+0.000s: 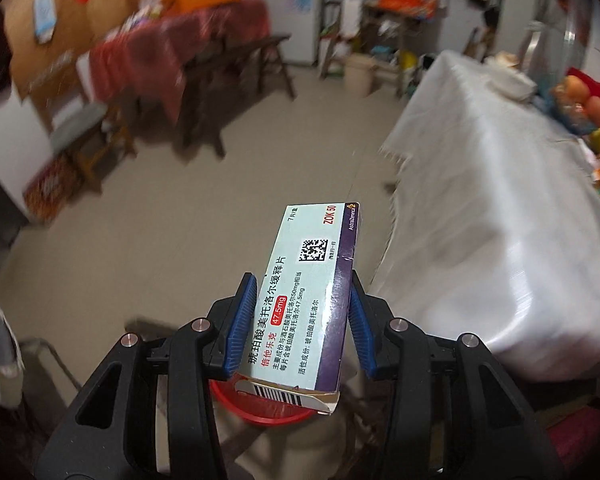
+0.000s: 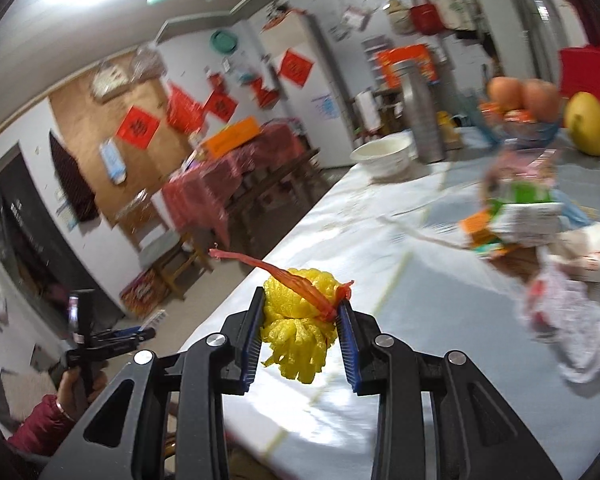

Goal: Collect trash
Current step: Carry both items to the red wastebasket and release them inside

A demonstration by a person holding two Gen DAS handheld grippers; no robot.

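The left claw (image 1: 304, 316) clamps a pale green and purple cardboard medicine box (image 1: 310, 296) between its blue pads, with a red round bin (image 1: 260, 410) just below it. The right claw (image 2: 302, 322) grips a yellow foam fruit net (image 2: 298, 320) tangled with red mesh, above the white-clothed table (image 2: 380, 248).

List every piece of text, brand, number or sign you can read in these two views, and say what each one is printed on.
"ZOK 50": medicine box, far end.
"AstraZeneca": box's purple side strip.
"47.5mg": red label on the box.
"琥珀酸美托洛尔缓释片": box's large print.
"倍他乐克": red print on the box.
"7片/盒": box's far corner.
Box's small print, red wall papers, table packets: too small or blurred.
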